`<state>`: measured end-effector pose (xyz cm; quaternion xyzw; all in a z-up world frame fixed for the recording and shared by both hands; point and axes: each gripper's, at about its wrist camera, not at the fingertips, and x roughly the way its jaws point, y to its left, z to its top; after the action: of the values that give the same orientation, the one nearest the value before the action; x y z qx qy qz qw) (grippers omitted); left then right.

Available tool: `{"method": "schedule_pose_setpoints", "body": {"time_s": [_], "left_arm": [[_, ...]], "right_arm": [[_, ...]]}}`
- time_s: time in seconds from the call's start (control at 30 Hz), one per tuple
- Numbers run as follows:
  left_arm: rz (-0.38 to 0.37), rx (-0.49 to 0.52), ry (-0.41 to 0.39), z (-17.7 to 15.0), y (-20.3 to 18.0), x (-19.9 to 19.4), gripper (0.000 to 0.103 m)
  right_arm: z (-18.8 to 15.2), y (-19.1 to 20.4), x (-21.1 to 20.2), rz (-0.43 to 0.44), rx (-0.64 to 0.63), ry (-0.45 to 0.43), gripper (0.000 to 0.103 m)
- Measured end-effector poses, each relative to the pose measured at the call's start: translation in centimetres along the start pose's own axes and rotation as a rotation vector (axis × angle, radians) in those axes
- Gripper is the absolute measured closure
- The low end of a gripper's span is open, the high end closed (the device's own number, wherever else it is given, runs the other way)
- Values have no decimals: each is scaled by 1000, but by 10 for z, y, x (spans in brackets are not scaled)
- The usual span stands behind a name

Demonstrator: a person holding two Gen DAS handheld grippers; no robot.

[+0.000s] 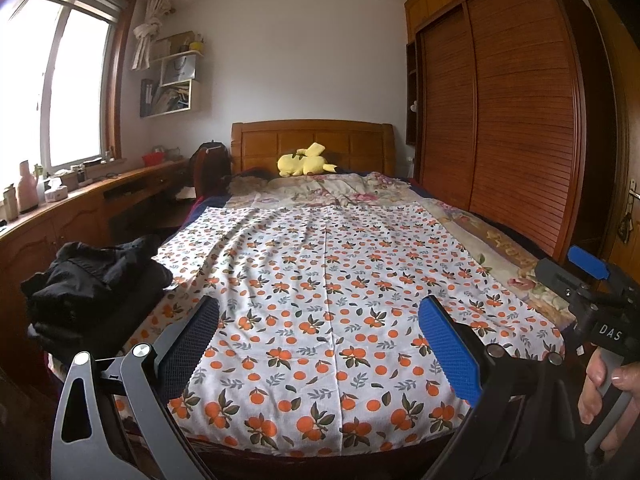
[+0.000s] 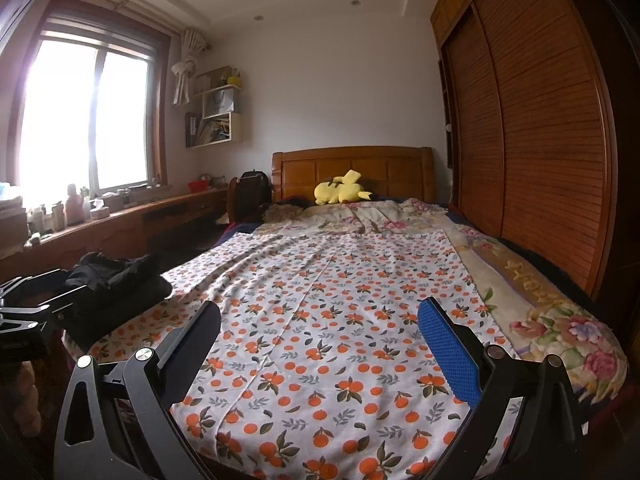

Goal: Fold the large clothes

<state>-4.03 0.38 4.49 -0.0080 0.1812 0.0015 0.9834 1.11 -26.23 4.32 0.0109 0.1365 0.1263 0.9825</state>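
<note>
The bed (image 1: 500,236) ran away from the cameras toward a wooden headboard (image 1: 312,142) against a white wall. An orange-print sheet (image 1: 320,280) lay spread flat over most of it, lightly creased, with a floral quilt (image 1: 340,190) beyond it and showing along the right edge. A yellow plush toy (image 1: 305,165) rested at the headboard. A slatted wooden wardrobe (image 1: 500,120) stood along the right side; a window (image 1: 60,88) and a long wooden table (image 1: 80,200) carrying bottles and small items filled the left wall.

The black garment (image 1: 96,272), bundled in a loose heap, sat at the bed's near left corner, partly on the sheet's edge.

The left gripper (image 1: 320,320) hovered over the foot of the bed with its jaws spread wide, holding nothing and touching nothing. The right gripper (image 2: 320,324) was likewise spread wide and empty above the sheet. In the left wrist view the right gripper appeared at the far right, with a hand (image 1: 608,384) on its handle.

Wall shelves (image 1: 176,76) beside the window held a paper bag and what appeared to be files, though detail was poor. A red container (image 1: 153,158) stood on the table; its contents could not be made out.
</note>
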Motion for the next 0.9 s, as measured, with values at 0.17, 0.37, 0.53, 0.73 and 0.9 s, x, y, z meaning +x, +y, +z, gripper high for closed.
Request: {"method": "schedule_pose_setpoints", "body": {"time_s": [0.17,0.37,0.53,0.73,0.9], "left_arm": [[2,4,2,-3,-1,1,2],[0,7,6,-4,-1,2,2],[-2,8,8,-6,-1,2,2],[-3,9,9,-7,-1,2,2],[-5,9,9,-7,-1,2,2]], "right_arm": [[-1,1,0,1,1,1,8],[-2,1,0,3,3,4,8],[-2,1,0,3,3,4,8],[-4,1,1,3,3,6,8],[-9,2,3,3,2,9,8]]}}
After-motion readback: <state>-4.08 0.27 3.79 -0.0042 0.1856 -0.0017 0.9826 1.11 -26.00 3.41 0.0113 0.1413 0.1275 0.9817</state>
